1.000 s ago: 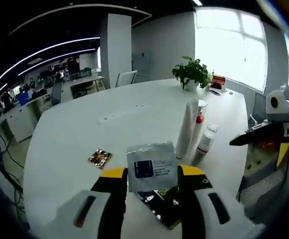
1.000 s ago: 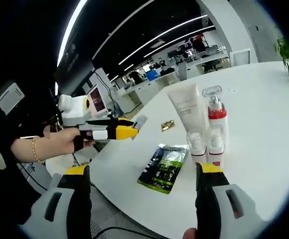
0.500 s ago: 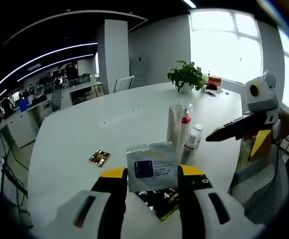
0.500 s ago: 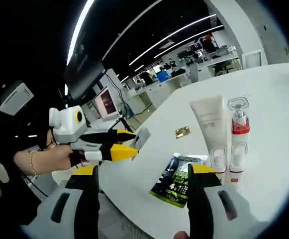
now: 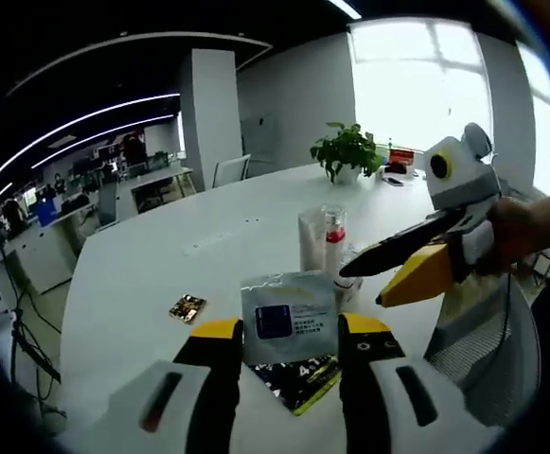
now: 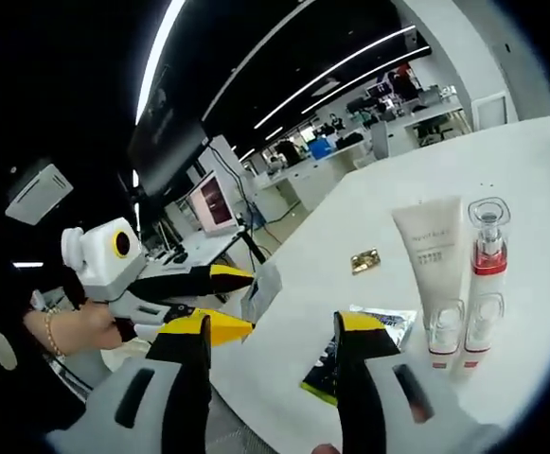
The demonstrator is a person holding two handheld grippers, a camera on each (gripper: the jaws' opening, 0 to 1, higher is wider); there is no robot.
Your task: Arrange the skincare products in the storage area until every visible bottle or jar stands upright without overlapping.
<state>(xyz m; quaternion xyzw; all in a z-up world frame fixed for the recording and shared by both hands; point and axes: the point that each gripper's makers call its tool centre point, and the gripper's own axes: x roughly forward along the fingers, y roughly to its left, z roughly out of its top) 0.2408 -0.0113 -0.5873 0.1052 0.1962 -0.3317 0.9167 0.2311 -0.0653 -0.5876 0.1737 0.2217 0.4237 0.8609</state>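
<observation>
My left gripper [image 5: 291, 329] is shut on a silver sachet [image 5: 289, 315] with a dark label, held above the white table [image 5: 161, 274]. Under it lies a dark green sachet [image 5: 300, 380]. Further back a white tube [image 5: 312, 240] and a red-collared pump bottle [image 5: 334, 236] stand upright. My right gripper [image 5: 369, 284] reaches in from the right, jaws apart, in front of a small bottle [image 5: 348, 257]. In the right gripper view my right gripper [image 6: 276, 326] is open and empty. The tube [image 6: 433, 248], pump bottle [image 6: 484, 274], small bottle [image 6: 445, 326] and green sachet [image 6: 324, 374] are beyond it. The left gripper [image 6: 241, 303] holds the silver sachet [image 6: 262, 289] at the left.
A small gold sachet [image 5: 187, 307] [image 6: 364, 260] lies flat on the table left of the bottles. A potted plant [image 5: 348, 148] stands at the far edge. A mesh chair [image 5: 478, 345] sits close to the table's near right side. Desks and monitors fill the room behind.
My right gripper has swung in toward the bottles in the left gripper view, and its jaws have narrowed. The left gripper still holds the silver sachet. Both views have shifted.
</observation>
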